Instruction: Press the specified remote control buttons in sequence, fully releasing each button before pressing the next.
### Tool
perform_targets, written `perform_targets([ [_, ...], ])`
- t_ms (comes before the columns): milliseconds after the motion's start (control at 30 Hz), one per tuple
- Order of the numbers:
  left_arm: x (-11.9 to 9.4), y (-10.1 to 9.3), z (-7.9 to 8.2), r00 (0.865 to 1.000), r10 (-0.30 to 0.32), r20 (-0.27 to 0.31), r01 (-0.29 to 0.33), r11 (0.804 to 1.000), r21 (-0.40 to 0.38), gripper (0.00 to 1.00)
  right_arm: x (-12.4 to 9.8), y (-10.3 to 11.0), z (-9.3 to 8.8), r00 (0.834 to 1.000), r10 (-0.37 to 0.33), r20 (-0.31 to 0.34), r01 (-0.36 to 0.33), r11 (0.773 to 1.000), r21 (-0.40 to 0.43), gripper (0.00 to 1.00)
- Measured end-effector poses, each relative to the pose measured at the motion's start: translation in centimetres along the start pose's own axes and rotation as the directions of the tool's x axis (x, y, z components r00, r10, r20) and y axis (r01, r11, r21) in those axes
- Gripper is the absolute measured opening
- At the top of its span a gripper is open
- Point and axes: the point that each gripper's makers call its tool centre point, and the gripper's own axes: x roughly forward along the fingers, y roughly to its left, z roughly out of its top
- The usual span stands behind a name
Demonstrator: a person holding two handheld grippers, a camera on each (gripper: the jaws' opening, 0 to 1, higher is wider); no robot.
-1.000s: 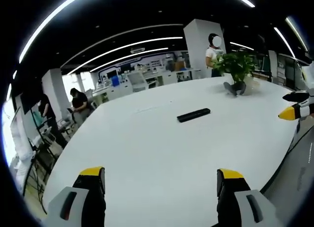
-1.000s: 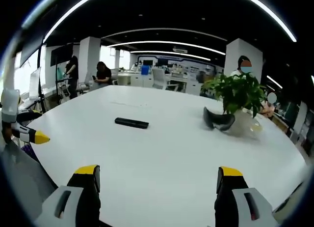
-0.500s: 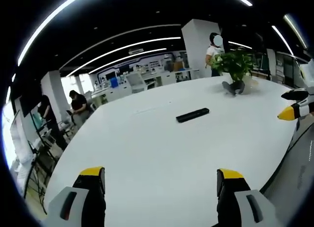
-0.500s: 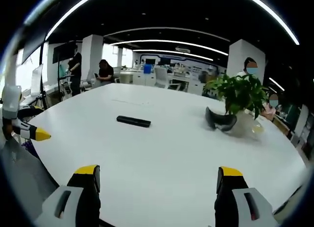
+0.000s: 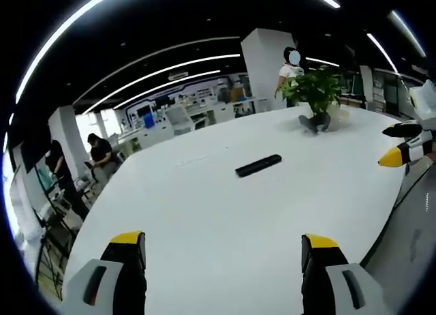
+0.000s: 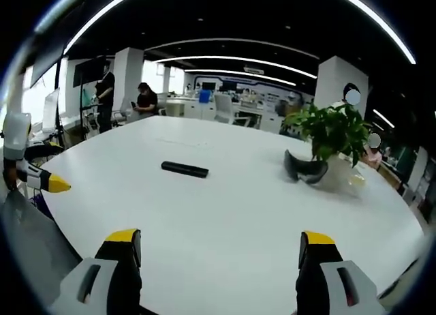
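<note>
A slim black remote control (image 5: 258, 166) (image 6: 184, 169) lies flat near the middle of the big white table (image 5: 225, 213) (image 6: 225, 206). My left gripper (image 5: 225, 250) hangs open over the table's near edge, well short of the remote. My right gripper (image 6: 216, 250) is open too, also far from the remote, with nothing between its jaws. The right gripper's yellow tip (image 5: 394, 157) pokes in at the right of the left gripper view. At the left of the right gripper view, the left gripper's yellow tip (image 6: 53, 185) shows.
A potted green plant (image 5: 312, 90) (image 6: 332, 132) stands at the table's far side with a dark curved object (image 6: 303, 168) (image 5: 312, 123) at its foot. Several people (image 5: 101, 151) (image 6: 144, 100) sit or stand beyond the table among desks and white pillars.
Both views have shifted slightly with my hands; the left view has swung so the remote and plant sit a little further left. The remote has not moved. Both grippers stay open.
</note>
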Motion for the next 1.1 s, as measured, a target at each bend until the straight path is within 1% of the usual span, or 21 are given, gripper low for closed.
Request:
perform_targets([
  [100,0.7,0.4,1.2,1.000,-0.007,0.018,0.007,1.000,0.012,0.99,0.0,0.1,-0.1,1.000,0.003,-0.007,-0.003,1.000,-0.003,0.96],
  [167,1.5,0.7,2.2,0.999,-0.017,0.031,0.016,1.000,0.026,0.99,0.0,0.1,-0.1,1.000,0.004,-0.005,-0.004,1.000,-0.007,0.96],
  [300,3.1,1.4,4.1,0.998,-0.034,0.050,0.030,0.997,0.065,0.98,0.1,0.3,-0.3,1.000,0.009,-0.021,-0.009,1.000,-0.008,0.96],
  [433,4.8,1.7,6.2,0.995,-0.069,0.072,0.061,0.992,0.109,0.98,0.2,0.3,-0.5,1.000,0.010,-0.028,-0.011,1.000,-0.014,0.96],
  [567,6.2,1.9,8.2,0.991,-0.094,0.091,0.080,0.986,0.143,0.97,0.3,0.3,-0.7,0.999,0.012,-0.043,-0.012,1.000,-0.018,0.95],
  [600,6.4,2.0,8.4,0.991,-0.095,0.092,0.081,0.986,0.145,0.98,0.3,0.4,-0.8,0.999,0.013,-0.047,-0.014,1.000,-0.020,0.95],
  [633,6.9,2.0,8.9,0.990,-0.100,0.095,0.084,0.984,0.156,0.98,0.3,0.4,-0.8,0.999,0.012,-0.050,-0.013,1.000,-0.022,0.95],
  [700,7.5,1.9,9.4,0.990,-0.114,0.089,0.097,0.980,0.174,0.97,0.4,0.4,-1.0,0.998,0.013,-0.056,-0.014,1.000,-0.025,0.95],
  [767,8.5,1.9,9.9,0.988,-0.127,0.082,0.109,0.975,0.194,0.95,0.4,0.5,-1.1,0.998,0.015,-0.060,-0.016,0.999,-0.027,0.94],
  [833,9.5,1.5,10.0,0.986,-0.157,0.058,0.142,0.968,0.208,0.91,0.4,0.4,-1.1,0.998,0.012,-0.062,-0.014,0.999,-0.032,0.94],
  [867,10.2,1.2,9.8,0.985,-0.172,0.028,0.161,0.960,0.227,0.91,0.4,0.4,-1.1,0.998,0.012,-0.061,-0.014,0.999,-0.033,0.94],
  [1000,12.3,0.5,9.7,0.978,-0.208,-0.037,0.209,0.933,0.292,0.89,0.4,0.4,-1.1,0.998,0.011,-0.062,-0.013,0.999,-0.033,0.93],
  [1100,13.6,0.2,9.5,0.974,-0.218,-0.065,0.227,0.915,0.333,0.84,0.5,0.5,-1.3,0.997,0.014,-0.072,-0.017,0.999,-0.035,0.92],
])
